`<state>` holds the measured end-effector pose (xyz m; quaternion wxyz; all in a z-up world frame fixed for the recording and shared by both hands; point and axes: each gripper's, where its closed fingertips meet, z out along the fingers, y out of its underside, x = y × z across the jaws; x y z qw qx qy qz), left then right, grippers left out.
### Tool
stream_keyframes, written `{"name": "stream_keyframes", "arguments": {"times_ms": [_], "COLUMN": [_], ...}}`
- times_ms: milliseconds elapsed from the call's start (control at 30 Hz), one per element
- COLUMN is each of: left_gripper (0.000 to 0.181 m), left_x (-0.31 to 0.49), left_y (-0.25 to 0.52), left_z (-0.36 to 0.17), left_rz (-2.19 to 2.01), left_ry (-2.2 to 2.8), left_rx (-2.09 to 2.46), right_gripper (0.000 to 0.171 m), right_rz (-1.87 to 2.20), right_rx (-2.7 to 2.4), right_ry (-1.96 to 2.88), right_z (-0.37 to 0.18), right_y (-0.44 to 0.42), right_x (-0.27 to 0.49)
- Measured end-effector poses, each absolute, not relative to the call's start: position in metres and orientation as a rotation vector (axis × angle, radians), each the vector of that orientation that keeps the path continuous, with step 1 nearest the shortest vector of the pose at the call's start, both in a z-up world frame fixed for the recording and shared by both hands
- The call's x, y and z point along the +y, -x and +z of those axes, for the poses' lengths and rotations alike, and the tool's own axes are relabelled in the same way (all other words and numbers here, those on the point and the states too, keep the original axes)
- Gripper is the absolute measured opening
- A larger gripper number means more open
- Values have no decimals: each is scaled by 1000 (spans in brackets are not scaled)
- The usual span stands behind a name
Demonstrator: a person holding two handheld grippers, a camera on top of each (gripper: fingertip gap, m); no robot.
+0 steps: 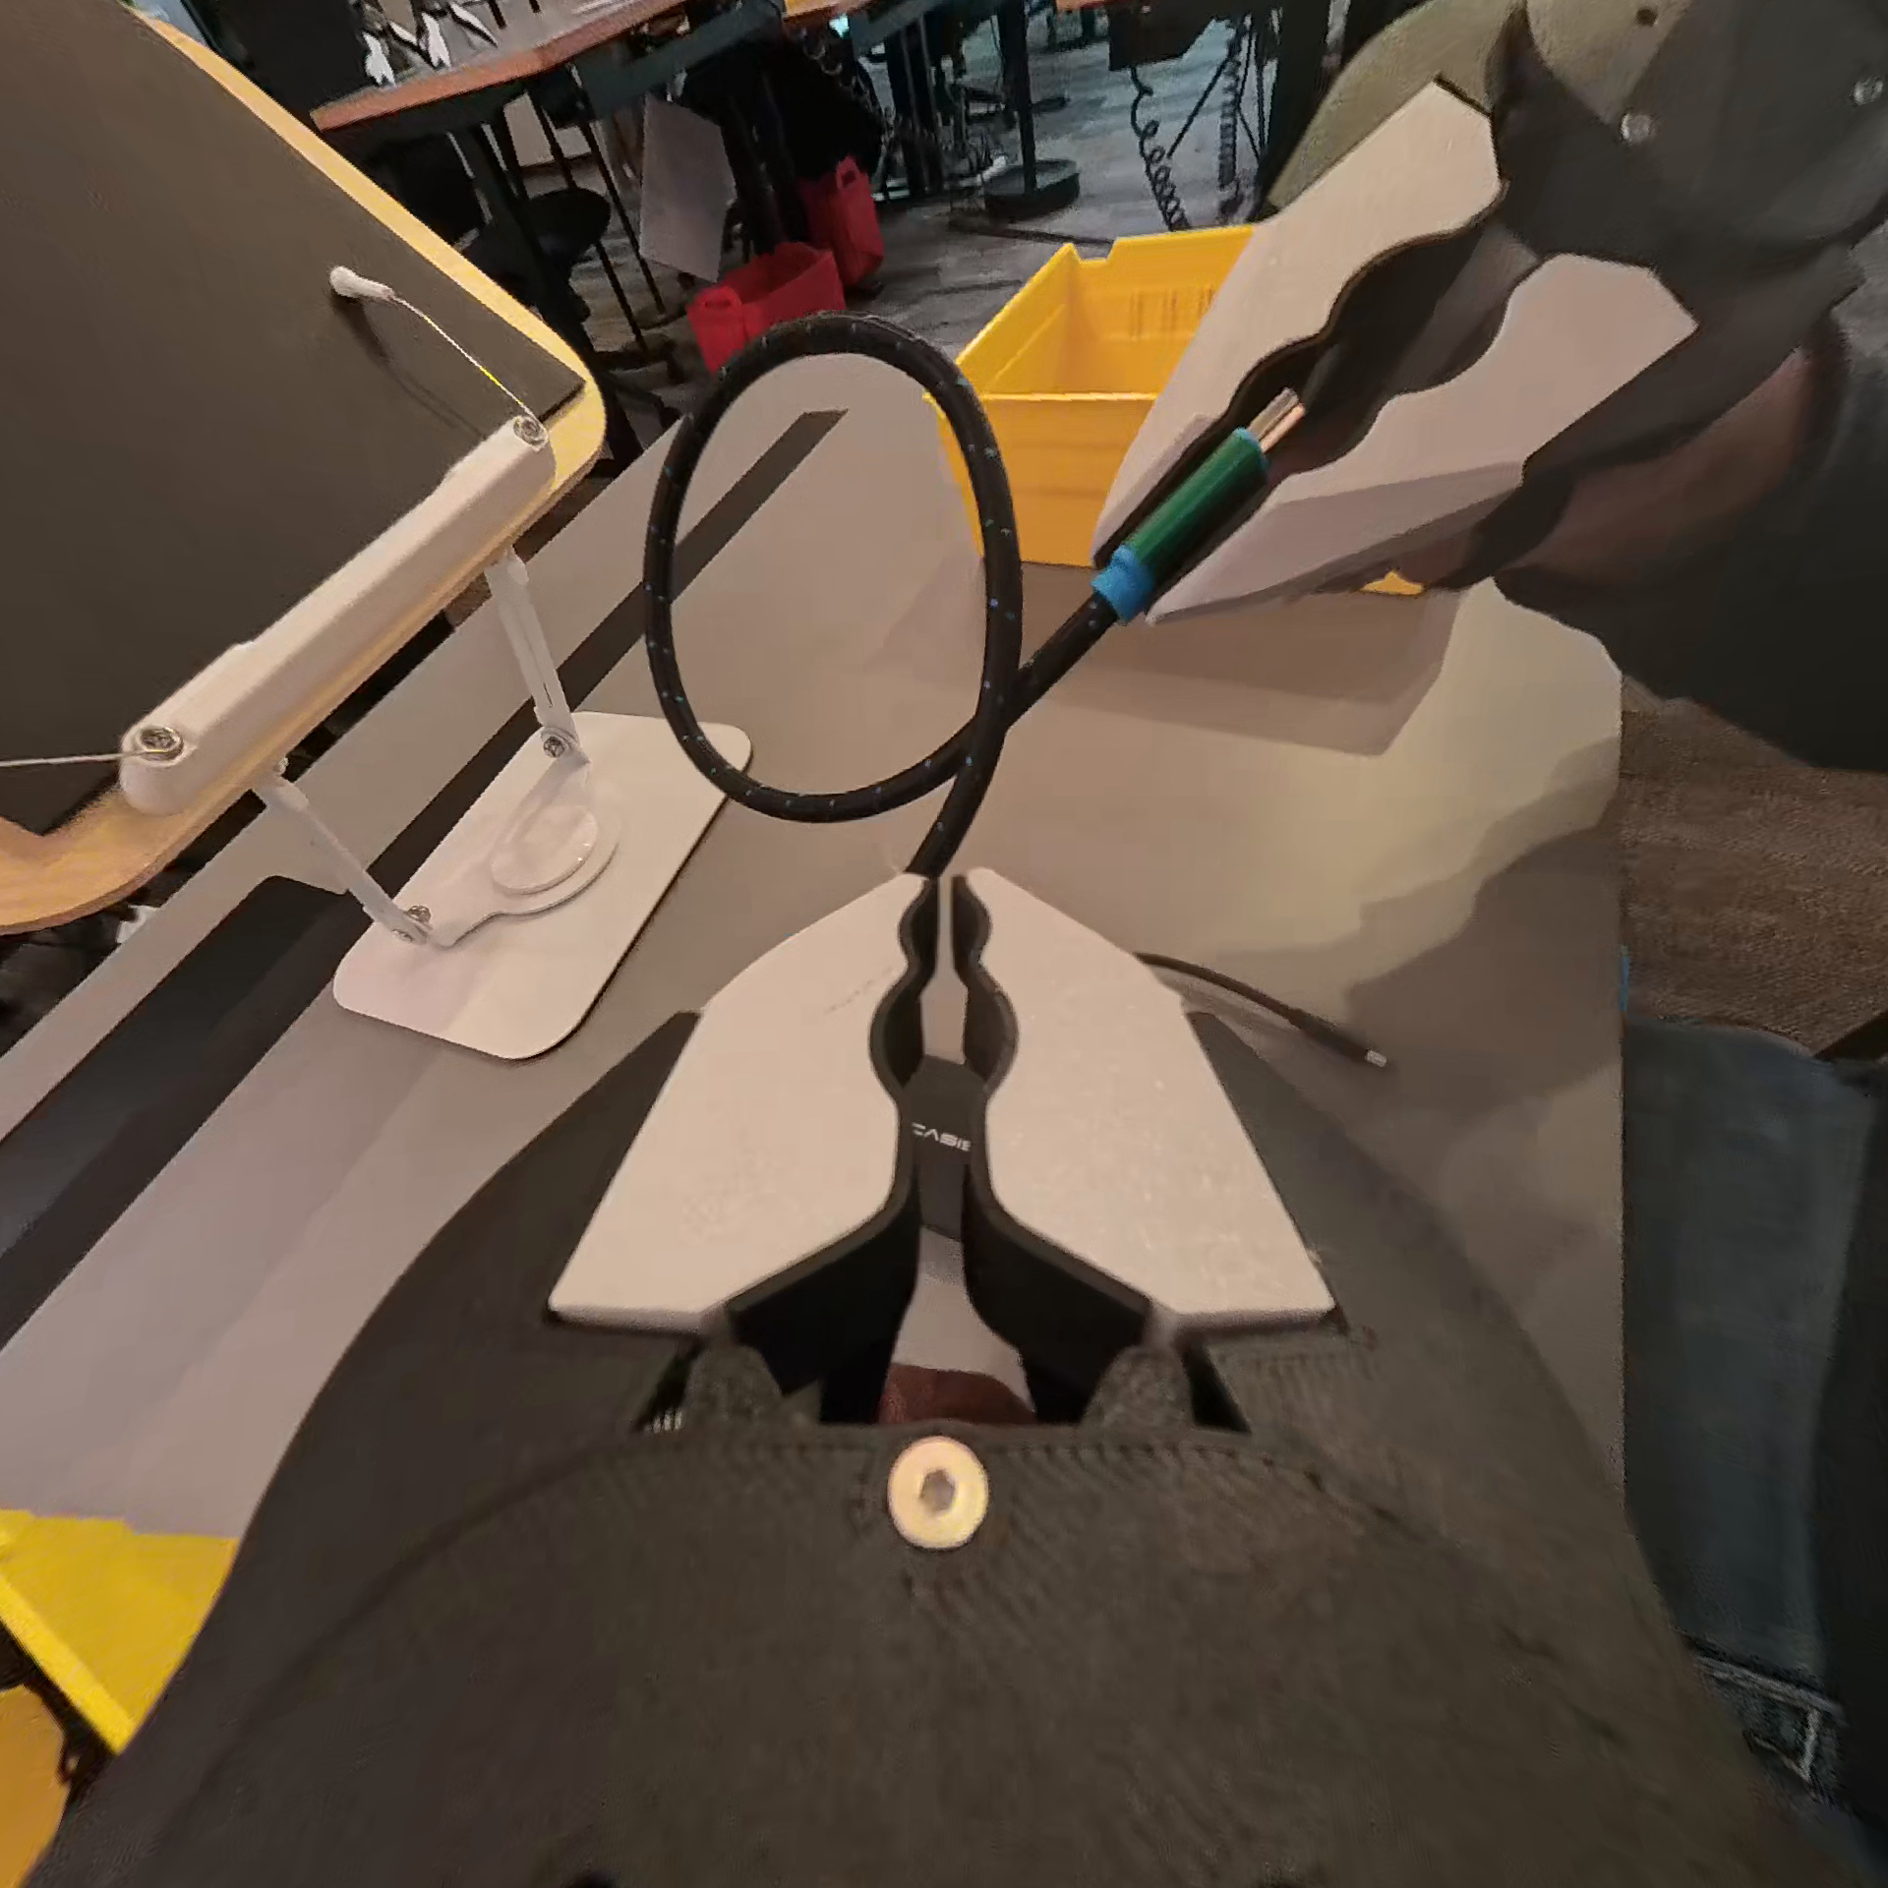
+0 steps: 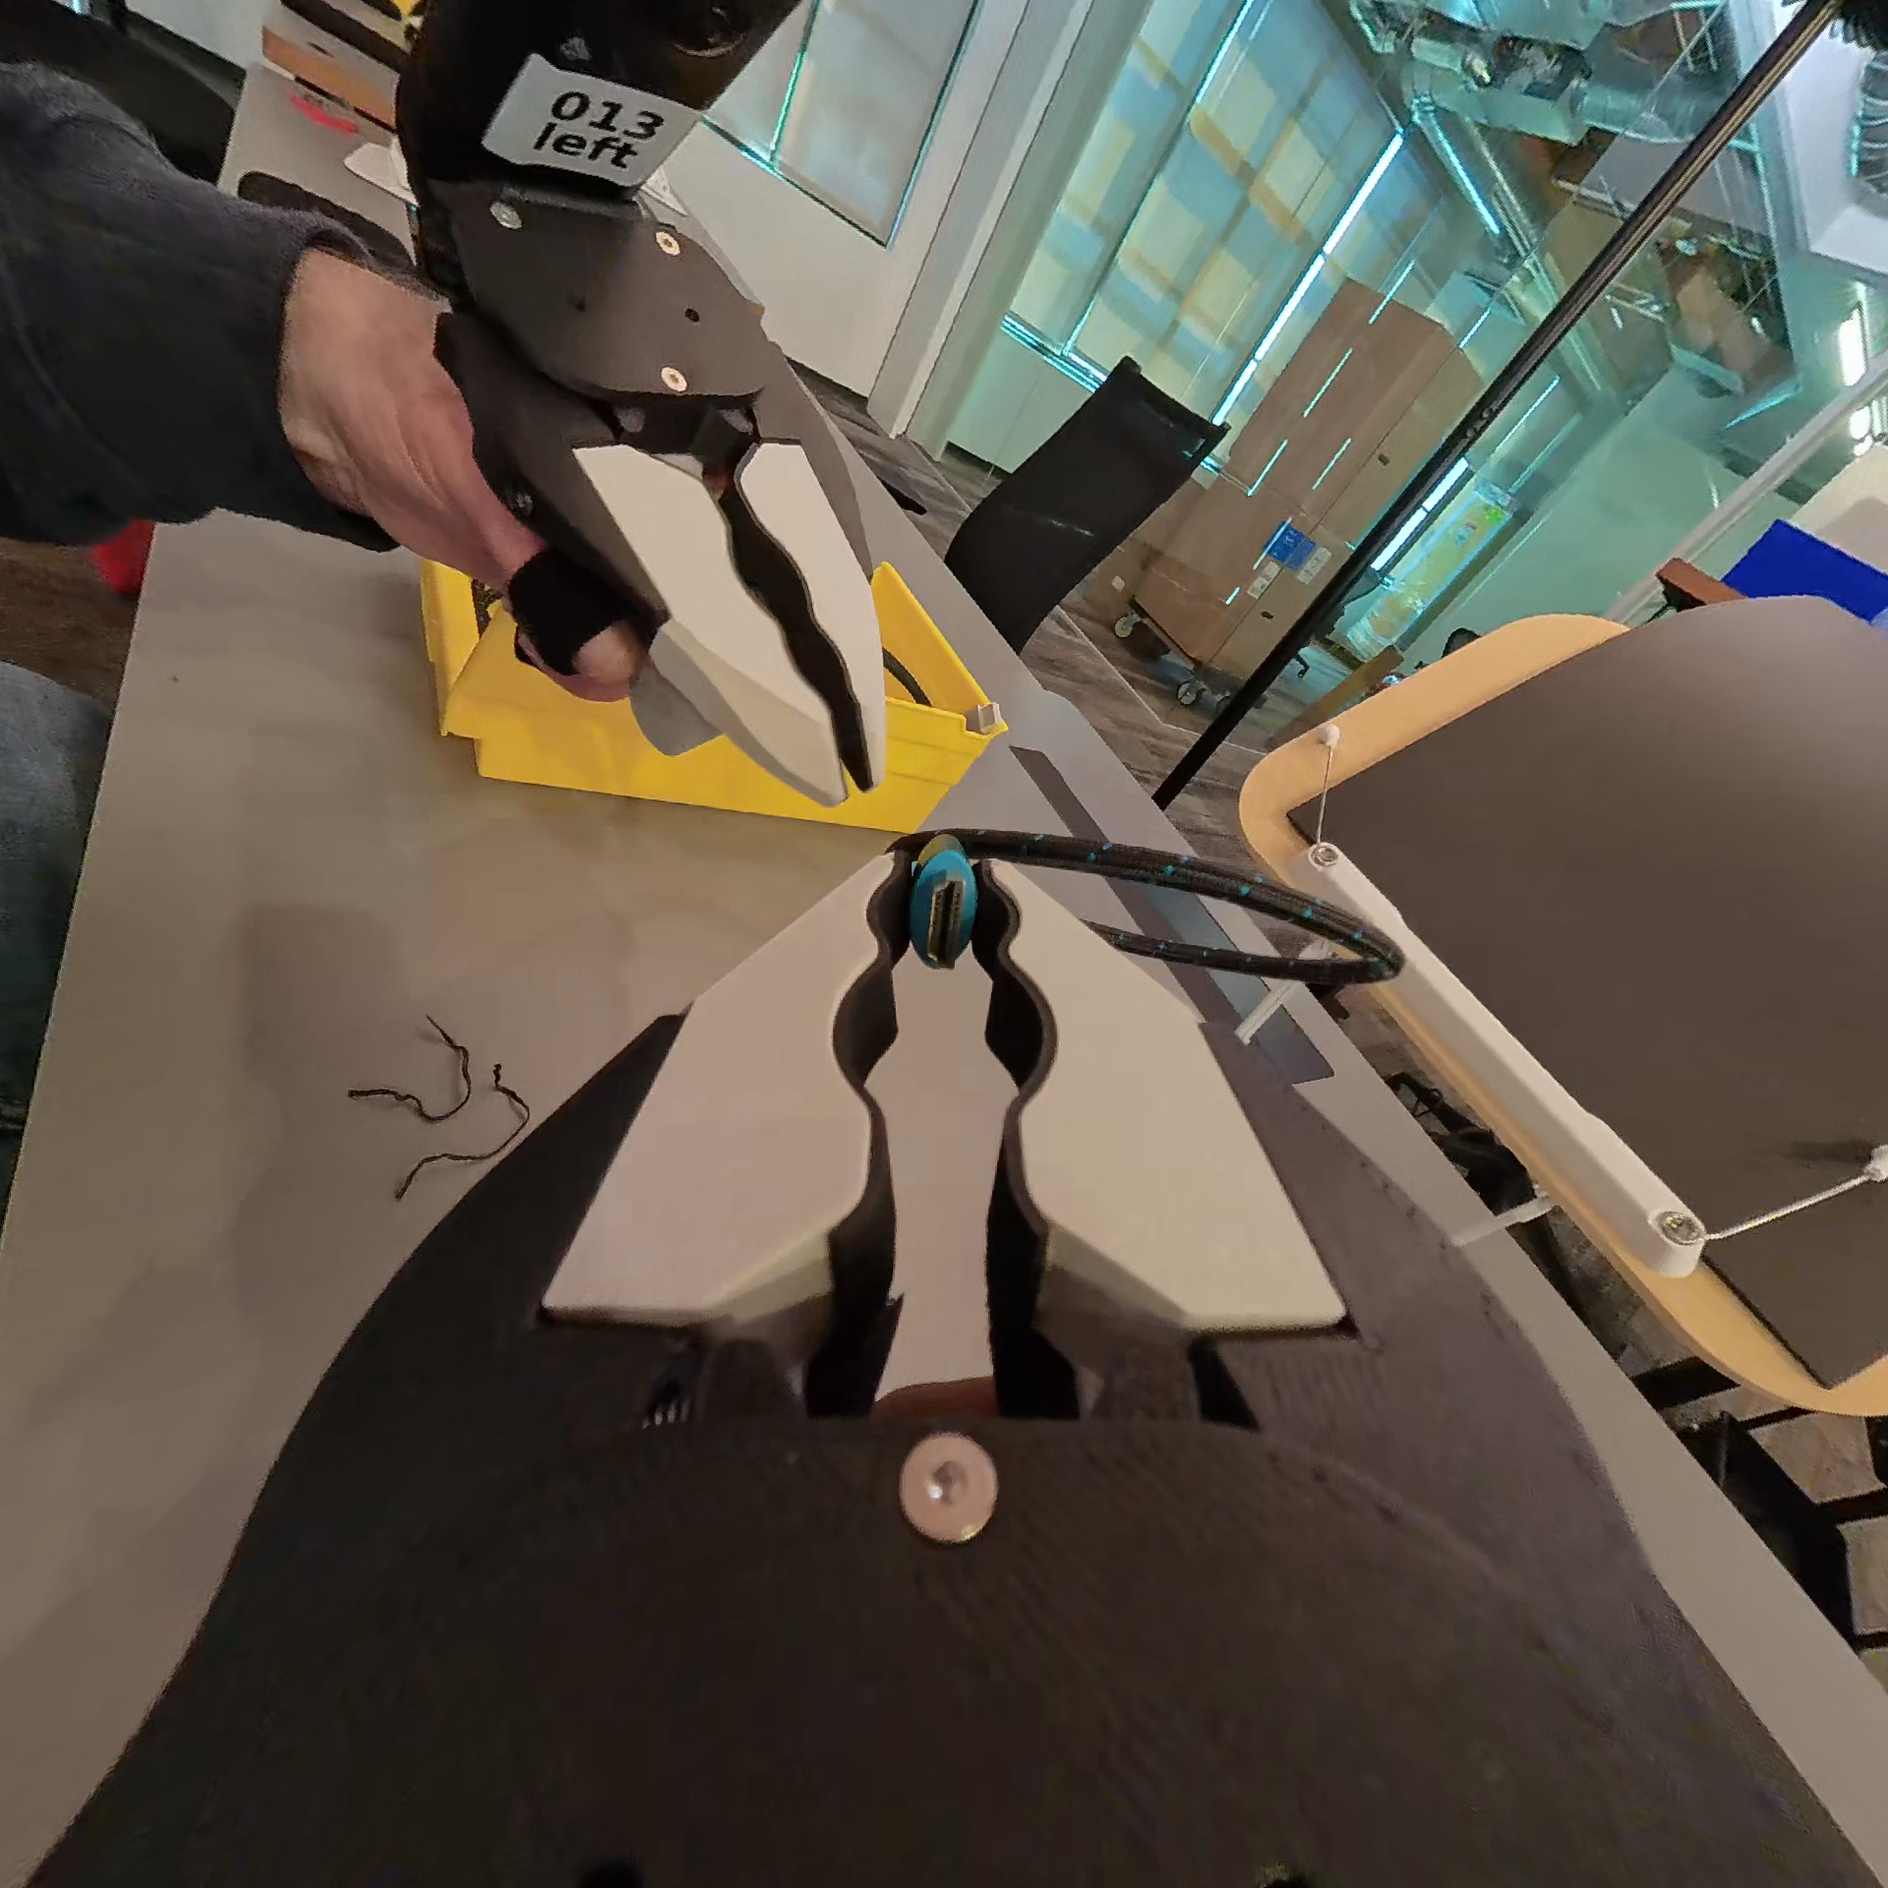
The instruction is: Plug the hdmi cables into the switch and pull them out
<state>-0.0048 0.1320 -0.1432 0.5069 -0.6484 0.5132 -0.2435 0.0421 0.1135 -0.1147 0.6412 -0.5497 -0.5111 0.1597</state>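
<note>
A black braided hdmi cable (image 1: 664, 572) loops in the air between my two grippers. My left gripper (image 1: 938, 889) is shut on the cable's black plug (image 1: 940, 1134), and the cable leaves past its fingertips. My right gripper (image 1: 1124, 587) is shut on the other plug (image 1: 1185, 501), which is green with a blue collar. In the right wrist view that plug (image 2: 942, 909) sits between the fingers of my right gripper (image 2: 942, 868), metal end towards the camera. My left gripper (image 2: 853, 782) hangs just above and left of it. No switch is in view.
A yellow bin (image 1: 1073, 409) stands on the grey table (image 2: 307, 817). A black board on a white stand (image 1: 490, 919) is at the left. A thin loose wire end (image 1: 1369, 1057) and black threads (image 2: 450, 1103) lie on the table. A hand (image 2: 388, 450) holds my left gripper. Tip to tip, the grippers are about 6 cm apart.
</note>
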Motion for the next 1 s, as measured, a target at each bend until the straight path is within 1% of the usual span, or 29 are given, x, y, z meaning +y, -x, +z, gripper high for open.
{"name": "stream_keyframes", "arguments": {"times_ms": [133, 200, 267, 333, 400, 533, 633, 733, 867, 967, 1000], "left_gripper": [30, 27, 9, 6, 6, 5, 6, 6, 6, 5, 5], "left_x": [135, 137, 140, 144, 145, 153, 160, 168, 162, 151, 150], "left_y": [4, 2, 1, 3, 8, 26, 43, 65, 81, 87, 90], "left_z": [-158, -161, -165, -162, -154, -124, -101, -91, -91, -93, -93], "left_rz": [-404, -333, -260, -225, -335, -497, -610, -620, -630, -647, -592], "left_ry": [1532, 1501, 1476, 1468, 1511, 1532, 1534, 1547, 1550, 1544, 1540], "left_rx": [1325, 1339, 1350, 1335, 1278, 1114, 978, 922, 1013, 1111, 1146], "right_gripper": [9, 9, 9, 9, 9, 10, 9, 10, 13, 15, 15], "right_rz": [441, 472, 457, 409, 333, 24, 15, 19, 119, 25, -10], "right_rx": [-1169, -1183, -1195, -1224, -1275, -1423, -1316, -1093, -792, -713, -705], "right_ry": [1248, 1239, 1236, 1245, 1255, 1346, 1480, 1564, 1612, 1610, 1614], "right_z": [-114, -113, -114, -120, -132, -175, -193, -193, -175, -174, -175], "right_y": [-38, -35, -34, -36, -39, -51, -66, -96, -133, -157, -161], "right_x": [108, 103, 102, 105, 109, 131, 161, 196, 223, 239, 241]}}
